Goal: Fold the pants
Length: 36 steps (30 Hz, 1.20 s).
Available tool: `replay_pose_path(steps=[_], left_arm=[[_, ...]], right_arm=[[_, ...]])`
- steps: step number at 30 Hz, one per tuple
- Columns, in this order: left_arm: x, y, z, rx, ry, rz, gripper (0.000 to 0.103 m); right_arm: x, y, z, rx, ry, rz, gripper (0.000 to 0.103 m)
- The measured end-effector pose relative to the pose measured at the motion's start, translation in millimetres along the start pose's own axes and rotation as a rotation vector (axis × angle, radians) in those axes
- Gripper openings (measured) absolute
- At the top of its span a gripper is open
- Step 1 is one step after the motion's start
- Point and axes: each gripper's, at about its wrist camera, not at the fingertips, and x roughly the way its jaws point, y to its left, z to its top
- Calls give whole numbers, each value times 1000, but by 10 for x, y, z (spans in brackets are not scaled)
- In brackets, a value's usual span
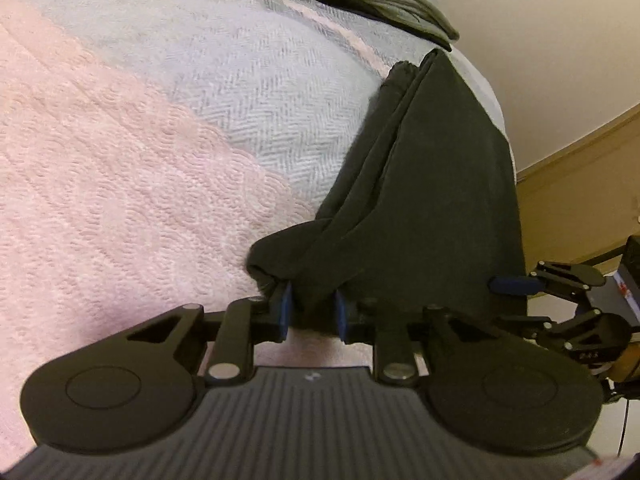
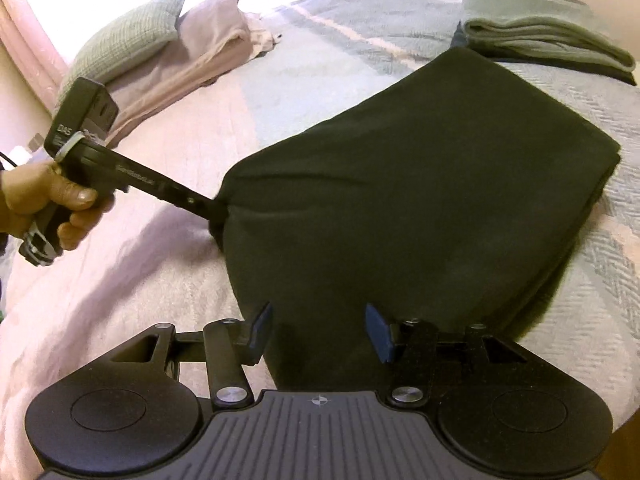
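The dark green pants [image 2: 420, 184] lie folded on the bed, their near end lifted. In the left wrist view my left gripper [image 1: 313, 314] is shut on a bunched corner of the pants [image 1: 432, 200], pinched between its blue pads. Seen from the right wrist, the left gripper [image 2: 218, 216] bites the pants' left corner, with a hand [image 2: 60, 196] on its handle. My right gripper [image 2: 320, 332] stands open with its fingers wide apart, and the pants' near edge runs between them. One blue pad [image 1: 514, 285] of the right gripper shows at the pants' right edge.
A folded grey-green cloth [image 2: 540, 36] on a dark garment sits at the bed's far right. A green pillow [image 2: 132, 32] and a lilac bundle [image 2: 216, 44] lie at the far left. The pink and pale blue bedspread [image 1: 160, 140] ends at the right, before wall [image 1: 560, 60] and floor.
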Motion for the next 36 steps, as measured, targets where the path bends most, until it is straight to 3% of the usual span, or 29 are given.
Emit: replay_pose_path(steps=[1,2,4,6,8,10,13,14,16,17,18,19,20,22,24,27,30,33,36], left_arm=[[-61,7,-12,1,-9,11,15],[-144,17,-29,6,-30,75,10],[-302,-6,-28,62,-60,148,11],[-430,-269,-105,308,-63,251,11],[-423,-629,-299,625,-66,318,12],[-330,-917,-550,914,-67,322,26],[-74,-1168,-942,1261,-83,319,36],[21,-1212,-1044,1349,-86,316,39],[231,-1250,-1221,1513,-112,338,58],[321,-1249,-1297,1584,-132,352,59],[415,-1240,-1361,1654,-161,391,59],[510,-1222,-1399,1717,-171,432,59],[597,-1194,-1410,1769,-160,464,58],[629,-1120,-1372,1844,-177,499,35],[471,-1109,-1215,1819,-209,488,30],[250,-1056,-1044,1811,-248,499,29],[196,-923,-932,1790,-183,501,29],[181,-881,-979,1782,-131,540,24],[46,-841,-1123,1783,-153,567,24]], right_arm=[[-11,23,-17,6,-6,-13,49],[-29,56,-28,15,-12,-33,49],[-78,120,-51,42,-15,-91,49],[-141,275,-85,21,-23,-152,49],[-137,541,-170,-104,-11,-224,49],[-43,805,-293,-250,13,-279,49],[213,1149,-519,-514,39,-386,50],[342,1229,-600,-615,61,-433,50],[606,1325,-776,-833,109,-529,50],[710,1343,-868,-939,117,-573,50],[762,1339,-914,-992,120,-594,49],[751,1321,-901,-991,113,-592,36],[693,1297,-838,-948,97,-586,31],[498,1239,-698,-875,75,-556,21],[315,1242,-556,-844,50,-536,18],[102,1269,-347,-824,16,-516,17],[71,1286,-274,-830,24,-492,17],[75,1274,-276,-807,35,-479,17],[26,1219,-305,-756,42,-481,17]])
